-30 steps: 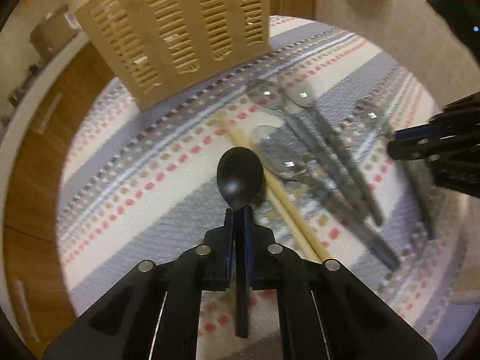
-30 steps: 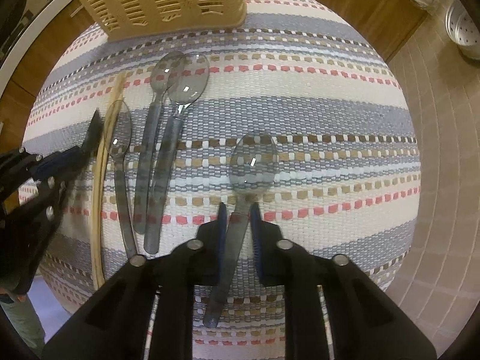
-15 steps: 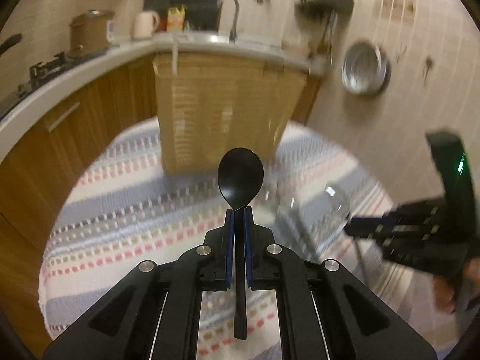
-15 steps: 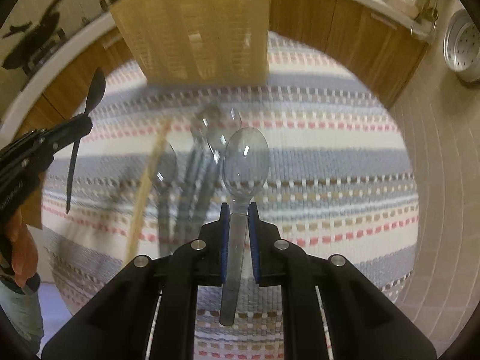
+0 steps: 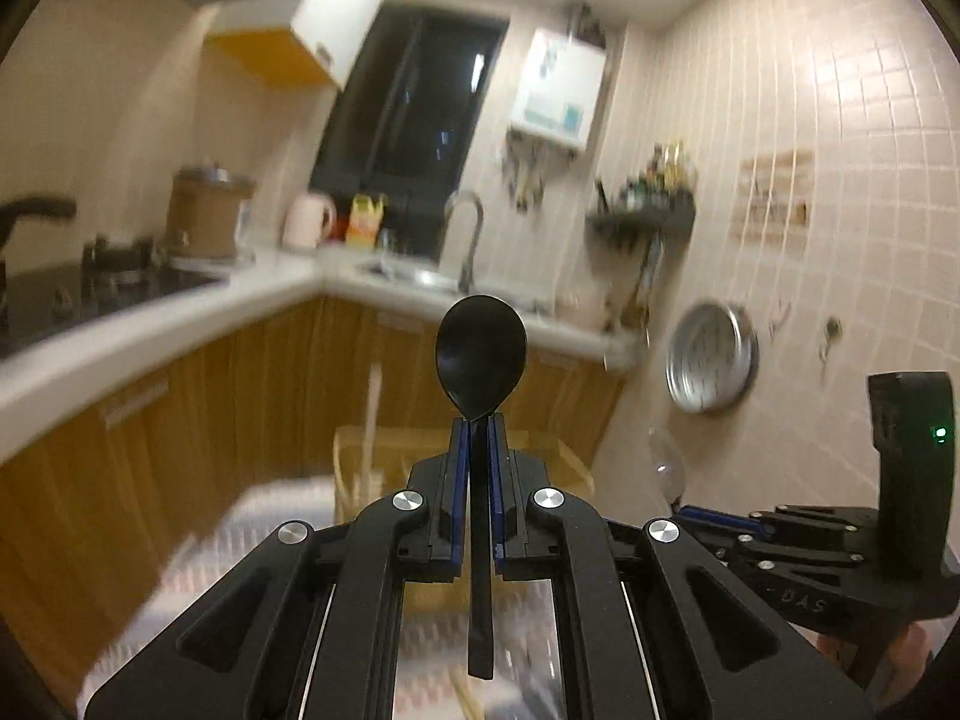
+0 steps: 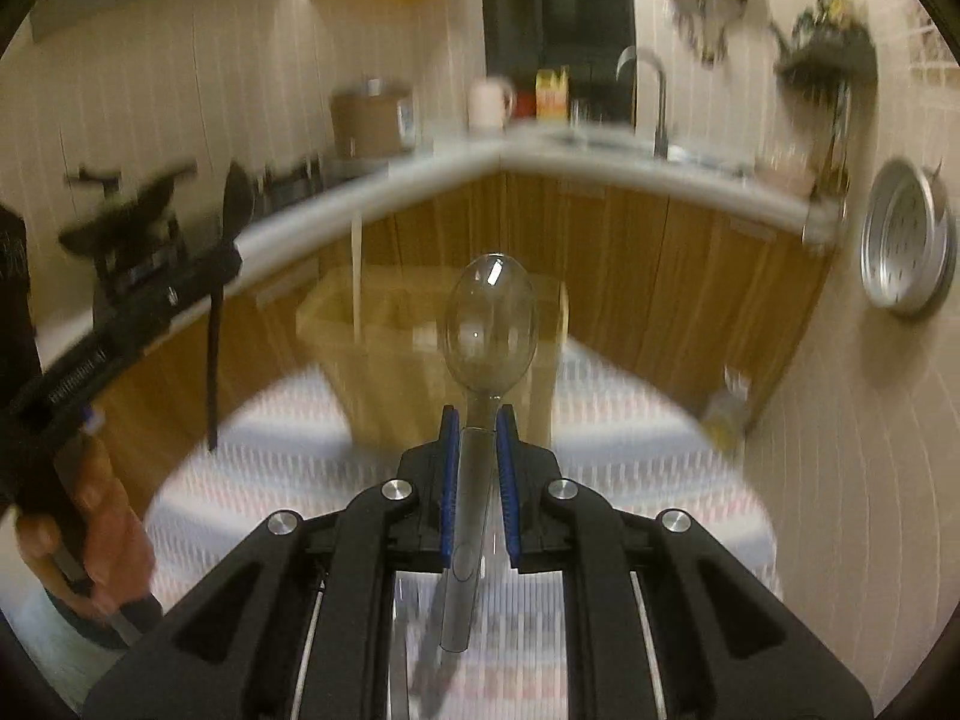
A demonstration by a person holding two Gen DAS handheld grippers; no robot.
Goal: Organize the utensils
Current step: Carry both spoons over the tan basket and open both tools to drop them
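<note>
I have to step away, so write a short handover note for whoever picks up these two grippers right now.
Left gripper: shut on the black plastic spoon, lifted, bowl forward.
Right gripper: shut on the clear plastic spoon, also lifted.
The tan slotted plastic basket stands ahead on the striped woven mat, a pale stick upright in it.
Done: both spoons picked up.
Left: drop both into the basket, then probably check the mat below for more utensils; it is blurred.

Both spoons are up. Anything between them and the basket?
Nothing visible. The left gripper is shut on the black spoon, the right gripper on the clear spoon. The wicker basket stands ahead on the striped cloth, top open, one pale stick already in it. Frames are blurred.
</note>
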